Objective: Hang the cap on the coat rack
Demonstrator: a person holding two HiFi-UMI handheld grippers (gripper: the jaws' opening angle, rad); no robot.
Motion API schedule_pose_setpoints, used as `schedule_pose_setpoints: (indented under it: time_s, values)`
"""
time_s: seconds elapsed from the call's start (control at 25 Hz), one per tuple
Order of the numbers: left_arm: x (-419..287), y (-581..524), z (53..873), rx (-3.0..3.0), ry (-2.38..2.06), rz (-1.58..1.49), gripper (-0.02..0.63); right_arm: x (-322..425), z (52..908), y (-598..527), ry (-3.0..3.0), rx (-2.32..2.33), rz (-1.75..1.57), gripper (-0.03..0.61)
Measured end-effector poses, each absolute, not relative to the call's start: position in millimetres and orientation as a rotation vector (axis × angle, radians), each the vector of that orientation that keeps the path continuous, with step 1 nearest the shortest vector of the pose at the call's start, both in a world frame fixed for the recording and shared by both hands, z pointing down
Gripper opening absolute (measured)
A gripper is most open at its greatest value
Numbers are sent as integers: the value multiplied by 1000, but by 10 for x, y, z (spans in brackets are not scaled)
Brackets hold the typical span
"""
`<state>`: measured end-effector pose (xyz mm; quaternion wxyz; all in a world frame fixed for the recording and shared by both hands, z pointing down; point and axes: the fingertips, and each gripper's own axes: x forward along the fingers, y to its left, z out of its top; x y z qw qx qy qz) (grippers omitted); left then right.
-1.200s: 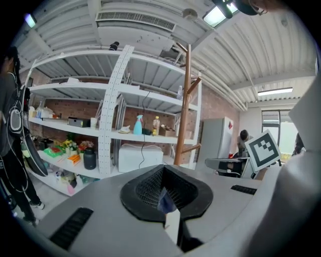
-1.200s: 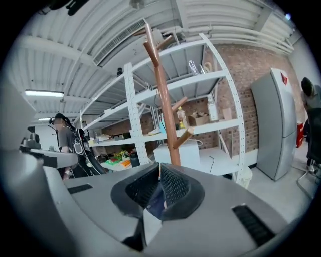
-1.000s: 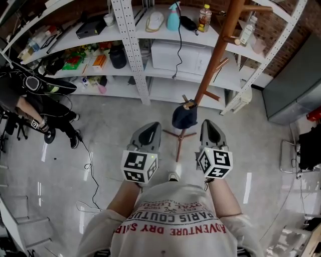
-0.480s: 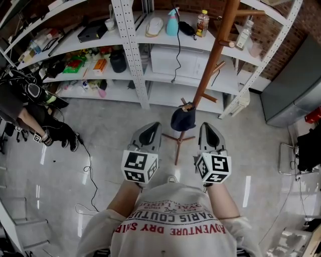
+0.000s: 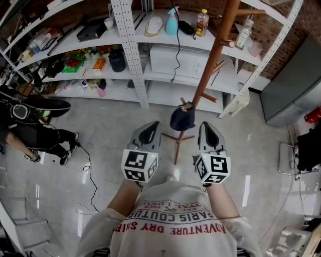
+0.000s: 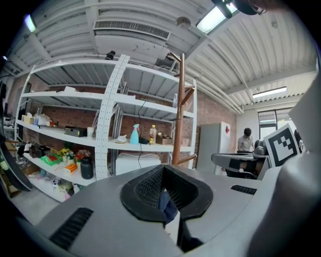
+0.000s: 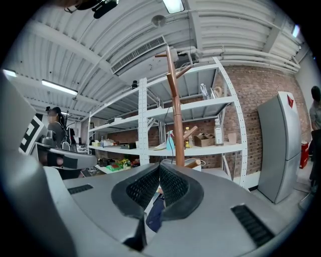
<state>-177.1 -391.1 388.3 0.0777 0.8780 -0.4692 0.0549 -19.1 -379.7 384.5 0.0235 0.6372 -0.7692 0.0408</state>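
A dark blue cap hangs on a low peg of the brown wooden coat rack, just above its crossed feet. My left gripper is held to the left of the cap and my right gripper to its right, both apart from it. In the left gripper view the jaws stand together, and the cap shows as blue beyond them, with the rack pole behind. The right gripper is shut and empty too, with the cap low behind it and the pole straight ahead.
White metal shelving with a spray bottle, bottles and boxes stands behind the rack. A grey cabinet is at the right. A person in black is at the far left, and a cable lies across the shiny floor.
My right gripper has risen slightly. The person at the left has shifted down and left in the head view. The cap stays on its peg.
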Motion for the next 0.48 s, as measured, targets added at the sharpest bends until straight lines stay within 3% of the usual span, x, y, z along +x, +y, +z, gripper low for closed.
schedule_pose_setpoints:
  time_s: [0.48]
  values:
    - [-1674, -3996, 3941, 2632, -1392, 164, 6, -111, 3929, -3877, -2351, 1968, 117, 15]
